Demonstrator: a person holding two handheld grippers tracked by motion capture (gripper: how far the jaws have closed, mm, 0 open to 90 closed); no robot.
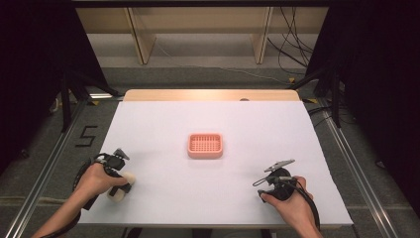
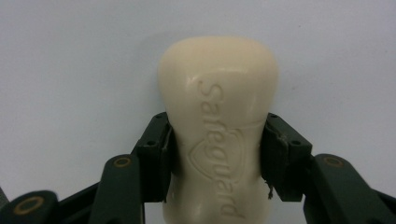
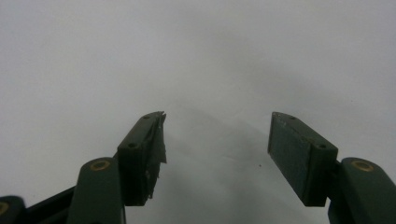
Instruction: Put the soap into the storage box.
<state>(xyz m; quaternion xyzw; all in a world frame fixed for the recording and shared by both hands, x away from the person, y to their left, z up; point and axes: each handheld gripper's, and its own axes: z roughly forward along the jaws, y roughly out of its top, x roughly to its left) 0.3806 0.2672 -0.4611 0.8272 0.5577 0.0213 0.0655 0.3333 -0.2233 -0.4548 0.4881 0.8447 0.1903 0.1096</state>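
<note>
The left gripper (image 2: 217, 158) is clamped on a cream bar of soap (image 2: 218, 121), its two black pads (image 2: 161, 158) pressed against the bar's narrow waist. From above, that left gripper (image 1: 119, 186) sits at the near left corner of the white table (image 1: 277, 129), with the soap (image 1: 120, 188) lying on the surface under the person's left hand (image 1: 94, 179). Over at the near right, the right gripper (image 3: 217, 158) rests with its jaws apart and nothing between them, just bare white tabletop ahead; the high view shows it (image 1: 265, 186) in the right hand (image 1: 292, 203). A pink perforated soap dish (image 1: 205, 145) stands in the middle of the table, well apart from both grippers, and the stretch between it and the soap is open. The bar is pale and smooth, rounded at the far end, pinched in the middle, with a raised "Safeguard" name and a shield mark running along its top face.
</note>
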